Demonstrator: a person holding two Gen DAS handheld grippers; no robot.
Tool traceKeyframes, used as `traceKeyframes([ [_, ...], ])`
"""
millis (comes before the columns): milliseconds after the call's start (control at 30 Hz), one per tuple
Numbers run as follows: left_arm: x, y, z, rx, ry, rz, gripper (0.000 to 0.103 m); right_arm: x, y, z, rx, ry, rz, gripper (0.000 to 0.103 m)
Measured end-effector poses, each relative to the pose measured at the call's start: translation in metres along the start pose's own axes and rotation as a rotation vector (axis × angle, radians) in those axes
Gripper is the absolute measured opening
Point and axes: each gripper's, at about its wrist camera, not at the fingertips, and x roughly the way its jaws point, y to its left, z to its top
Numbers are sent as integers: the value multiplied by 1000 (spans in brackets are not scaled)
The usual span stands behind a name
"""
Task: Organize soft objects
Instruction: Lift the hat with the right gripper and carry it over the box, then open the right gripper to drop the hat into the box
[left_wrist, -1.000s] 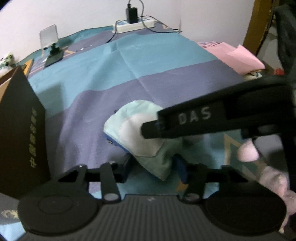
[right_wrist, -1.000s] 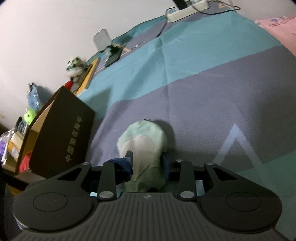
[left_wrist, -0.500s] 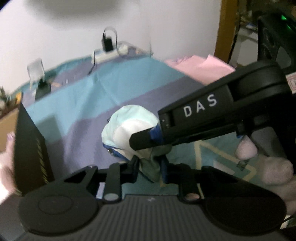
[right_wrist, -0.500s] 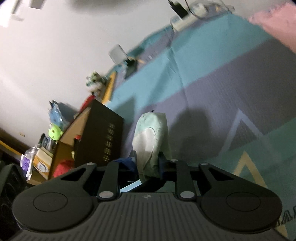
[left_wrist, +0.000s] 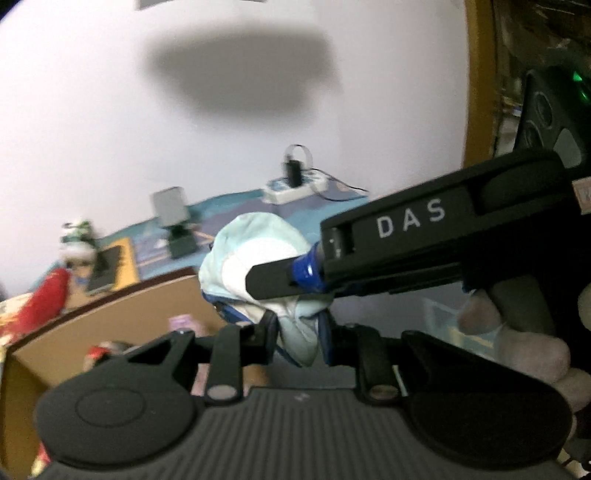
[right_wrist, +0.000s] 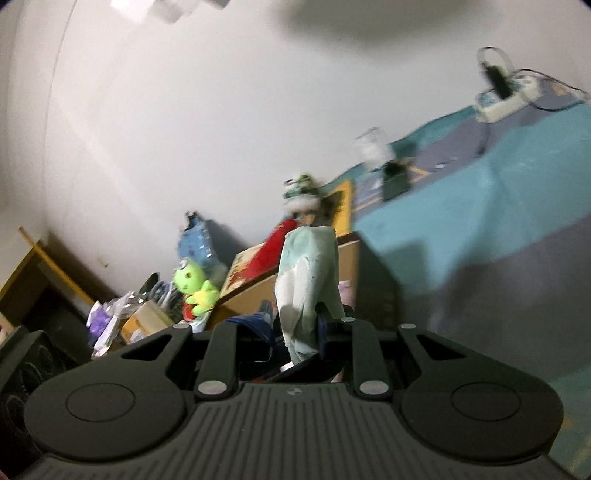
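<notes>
A pale green and white soft toy (left_wrist: 255, 254) is held in the air by both grippers. My left gripper (left_wrist: 297, 328) is shut on its lower end. My right gripper (right_wrist: 301, 325) is shut on it too; in the left wrist view the right gripper's finger (left_wrist: 273, 280) crosses in from the right onto the toy. The toy (right_wrist: 308, 273) hangs upright over the open cardboard box (right_wrist: 258, 295). The box (left_wrist: 110, 321) lies below and left of the toy, with a small pink item inside.
A green plush (right_wrist: 194, 284), a red plush (left_wrist: 40, 306) and clutter lie left of the box. A striped blue and purple cloth (right_wrist: 498, 221) covers the surface. A power strip (left_wrist: 295, 186) and a small stand (left_wrist: 173, 221) sit by the white wall.
Both grippers have lifted the toy off the cloth and carried it left, up over the open box. Both stay shut on it.
</notes>
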Motion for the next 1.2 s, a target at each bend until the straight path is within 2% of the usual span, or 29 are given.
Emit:
traceKeyframes([
  [167,-5,42,-17,-32,33,60,20,45,22,-10,-16,48,19,5],
  [300,6,74,-35,-65,93,73,22,83,28,-25,-17,91,-20,5],
  [333,8,82,-39,-75,109,70,25,88,30,-30,-17,97,-37,5],
  [367,12,89,-44,-83,125,76,32,96,30,-34,-16,104,-61,6],
  [467,18,102,-60,-84,166,100,39,108,30,-45,-8,116,-140,11],
  [500,18,106,-63,-86,163,106,41,109,30,-47,-13,112,-165,11],
  [567,14,114,-65,-91,154,112,55,110,34,-48,-36,98,-196,11],
  [600,15,118,-65,-91,151,111,58,110,36,-49,-38,95,-210,11],
  [833,9,129,-71,-108,167,96,59,100,45,-53,-67,53,-291,11],
  [933,7,134,-71,-125,199,119,64,91,46,-54,-89,38,-318,11],
  [1033,6,139,-69,-138,234,155,63,85,47,-54,-99,46,-336,12],
  [1200,-11,138,-67,-159,233,189,63,76,51,-58,-133,67,-343,12],
])
